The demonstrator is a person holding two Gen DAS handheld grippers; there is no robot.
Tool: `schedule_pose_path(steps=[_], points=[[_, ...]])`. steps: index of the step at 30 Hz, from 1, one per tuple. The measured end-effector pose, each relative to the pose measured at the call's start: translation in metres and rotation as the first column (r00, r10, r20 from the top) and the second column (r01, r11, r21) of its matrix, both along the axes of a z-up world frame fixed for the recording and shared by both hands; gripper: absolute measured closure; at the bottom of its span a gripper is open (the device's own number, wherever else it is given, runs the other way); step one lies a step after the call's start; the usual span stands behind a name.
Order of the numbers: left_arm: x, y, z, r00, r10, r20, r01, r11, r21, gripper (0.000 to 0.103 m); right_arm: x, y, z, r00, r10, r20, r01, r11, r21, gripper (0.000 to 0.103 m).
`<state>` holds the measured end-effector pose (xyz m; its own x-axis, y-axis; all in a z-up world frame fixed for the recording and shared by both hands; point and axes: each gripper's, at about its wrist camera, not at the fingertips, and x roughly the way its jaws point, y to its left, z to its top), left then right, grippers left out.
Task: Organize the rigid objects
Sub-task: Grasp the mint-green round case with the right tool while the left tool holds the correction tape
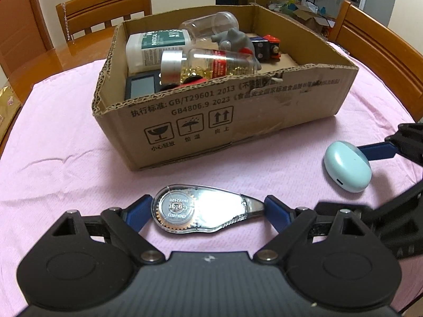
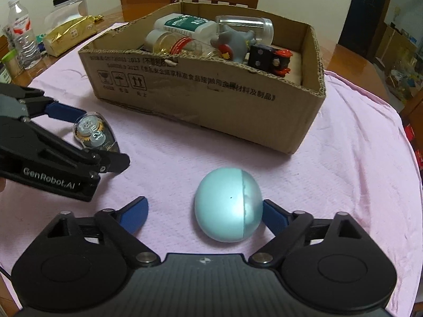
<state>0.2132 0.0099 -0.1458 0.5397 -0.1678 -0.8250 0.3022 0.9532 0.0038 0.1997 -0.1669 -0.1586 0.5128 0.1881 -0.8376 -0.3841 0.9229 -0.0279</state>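
now both grippers (image 1: 207, 207) (image 2: 205, 212) straddle tape dispenser (image 1: 203, 210), earbud case (image 2: 228, 204)

It was a home dining room; wooden chairs (image 1: 105, 8) stood around a pink-clothed table (image 1: 66, 158)

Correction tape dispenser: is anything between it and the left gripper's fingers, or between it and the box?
Nothing visible does. The correction tape dispenser lies flat on the pink cloth between the open fingers of the left gripper. Only bare cloth separates it from the cardboard box, whose front wall it must be lifted over.
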Motion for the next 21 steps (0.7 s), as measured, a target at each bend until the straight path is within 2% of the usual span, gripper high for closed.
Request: schedule_pose_path(steps=[2,9,13,21], points=[[0.0005,-0.0006,0.0002,1.000,-0.012,0.000,0.012,1.000,0.003,0.013,0.0016,-0.0030,0.0022,1.000,-0.016,0.000,0.016,1.000,0.000,0.023],[0.0016,0.0006,0.0006,0.998,-0.070,-0.002,0.070,0.997,0.013,0.013,0.0065,-0.0065,0.0042,0.996,-0.089,0.000,0.089,0.996,-0.008,0.037],[0.0015,0.0016,0.0009,0.992,-0.126,0.000,0.126,0.992,0.030,0.013,0.0054,-0.0062,0.0041,0.995,-0.100,0.003,0.100,0.995,-0.009,0.039],[0.0008,0.0010,0.0002,0.988,-0.151,-0.013,0.151,0.988,0.036,0.008,0.0064,-0.0088,0.0044,0.999,-0.041,0.002,0.041,0.999,-0.010,0.038]])
